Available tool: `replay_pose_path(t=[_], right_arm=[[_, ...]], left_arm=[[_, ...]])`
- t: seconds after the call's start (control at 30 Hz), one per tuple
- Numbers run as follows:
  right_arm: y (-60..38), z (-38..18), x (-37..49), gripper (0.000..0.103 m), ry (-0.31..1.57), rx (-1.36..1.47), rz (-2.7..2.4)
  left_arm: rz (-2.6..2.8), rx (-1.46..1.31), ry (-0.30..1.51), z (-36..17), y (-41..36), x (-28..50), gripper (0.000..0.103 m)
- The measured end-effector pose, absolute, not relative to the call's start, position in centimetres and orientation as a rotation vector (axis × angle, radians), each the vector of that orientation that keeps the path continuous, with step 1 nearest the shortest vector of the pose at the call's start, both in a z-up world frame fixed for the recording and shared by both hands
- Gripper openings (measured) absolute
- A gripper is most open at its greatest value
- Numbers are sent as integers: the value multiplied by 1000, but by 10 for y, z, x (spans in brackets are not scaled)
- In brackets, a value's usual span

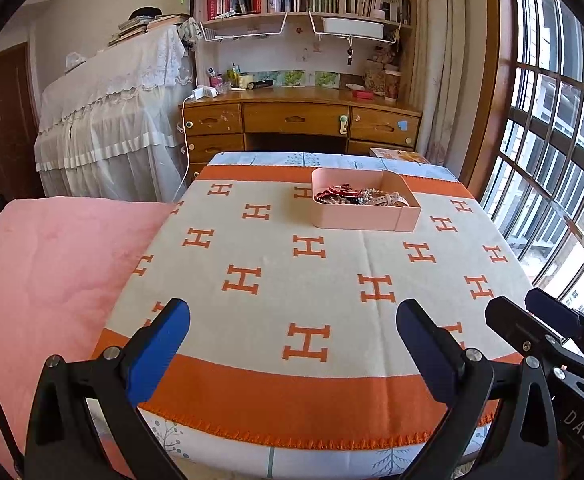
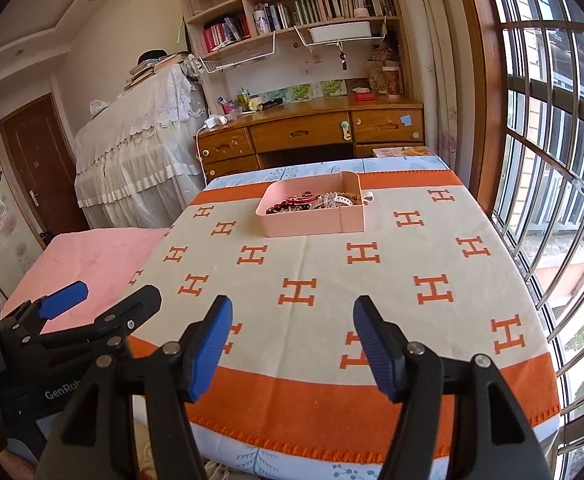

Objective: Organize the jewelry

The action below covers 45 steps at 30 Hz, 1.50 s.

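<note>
A pink tray (image 1: 356, 220) (image 2: 304, 226) stands on the far half of a table under a cream and orange blanket (image 1: 267, 292) (image 2: 332, 280). It holds a tangle of jewelry (image 1: 356, 196) (image 2: 312, 202): red pieces, beads, a white strap. My left gripper (image 1: 292, 312) (image 2: 115, 291) hovers open over the blanket's near edge with nothing between its blue pads. Just to its right, my right gripper (image 2: 292, 306) (image 1: 520, 302) is also open and holds nothing. Both point toward the tray from well short of it.
A pink quilt (image 1: 51, 260) lies left of the table, lower down. Behind the table stand a wooden desk (image 1: 296, 118) with bookshelves and a lace-covered piano (image 1: 111, 128). A barred window (image 1: 552, 160) runs along the right side.
</note>
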State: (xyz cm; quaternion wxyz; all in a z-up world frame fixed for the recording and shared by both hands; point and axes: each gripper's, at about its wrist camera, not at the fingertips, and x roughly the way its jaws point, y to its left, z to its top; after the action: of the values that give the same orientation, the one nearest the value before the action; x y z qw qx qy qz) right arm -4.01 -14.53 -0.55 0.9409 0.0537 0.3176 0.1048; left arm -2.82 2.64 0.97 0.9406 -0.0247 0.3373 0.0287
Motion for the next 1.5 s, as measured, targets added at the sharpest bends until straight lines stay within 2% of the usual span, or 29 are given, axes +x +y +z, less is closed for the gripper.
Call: replay_pose_path(t=[1.5], right_arm=[[-144, -8, -45, 64, 632, 112, 211]], left_arm=[[74, -30, 659, 14, 24, -32, 102]])
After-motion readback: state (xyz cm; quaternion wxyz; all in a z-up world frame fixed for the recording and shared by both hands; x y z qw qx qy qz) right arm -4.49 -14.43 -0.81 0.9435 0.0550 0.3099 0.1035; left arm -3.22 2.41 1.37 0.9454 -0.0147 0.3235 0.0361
